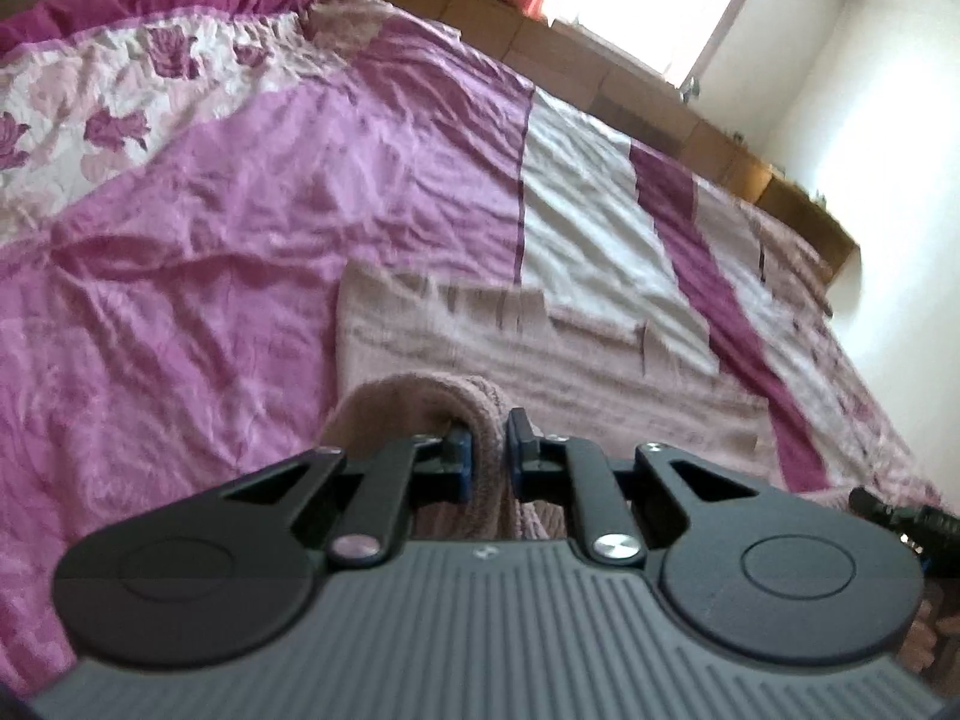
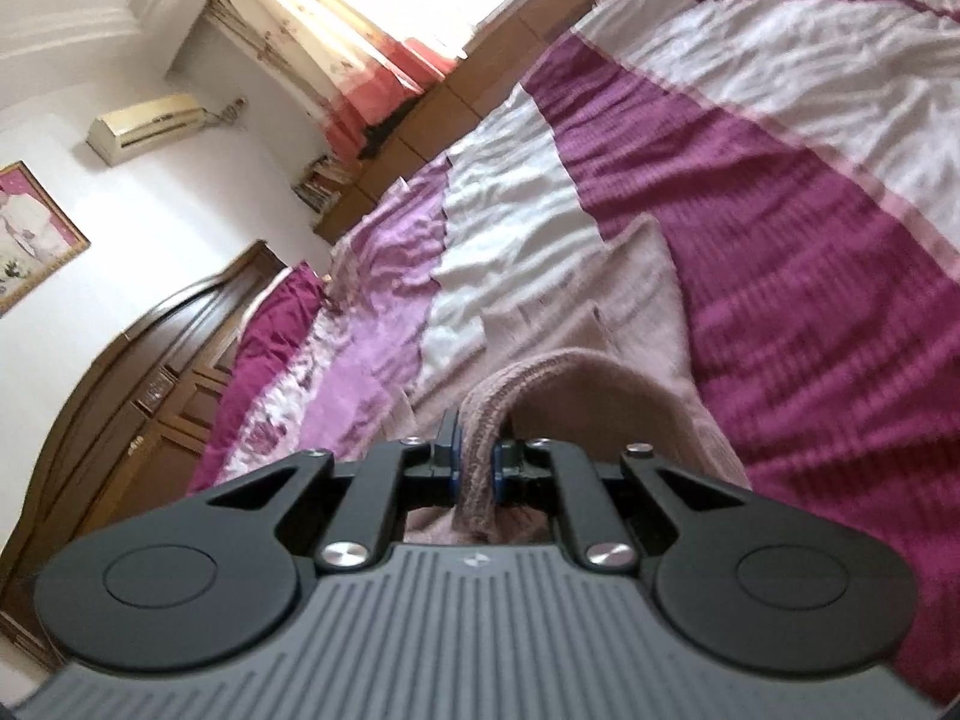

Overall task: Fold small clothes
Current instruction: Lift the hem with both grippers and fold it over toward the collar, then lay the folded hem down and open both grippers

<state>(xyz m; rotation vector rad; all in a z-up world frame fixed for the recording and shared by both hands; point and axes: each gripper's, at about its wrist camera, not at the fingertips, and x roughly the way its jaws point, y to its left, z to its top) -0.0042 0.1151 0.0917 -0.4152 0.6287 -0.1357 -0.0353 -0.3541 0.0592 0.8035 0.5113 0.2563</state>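
A dusty-pink knitted garment (image 1: 540,348) lies spread on the bed, its near edge lifted. In the left wrist view my left gripper (image 1: 487,444) is shut on a bunched fold of that knit, which rises between the blue pads and arches over the left finger. The right wrist view shows the same garment (image 2: 636,300), where my right gripper (image 2: 477,450) is shut on another fold of its edge, the cloth looping up over the right finger. The far part of the garment rests flat on the bedspread. The other gripper's dark tip (image 1: 900,519) shows at the left view's right edge.
The bedspread (image 1: 210,276) is crumpled, in pink, purple and white bands with a floral part. A wooden ledge (image 1: 660,96) runs along the bed under a bright window. A dark wooden headboard (image 2: 138,372), a wall air conditioner (image 2: 144,126) and a framed picture (image 2: 30,240) show in the right view.
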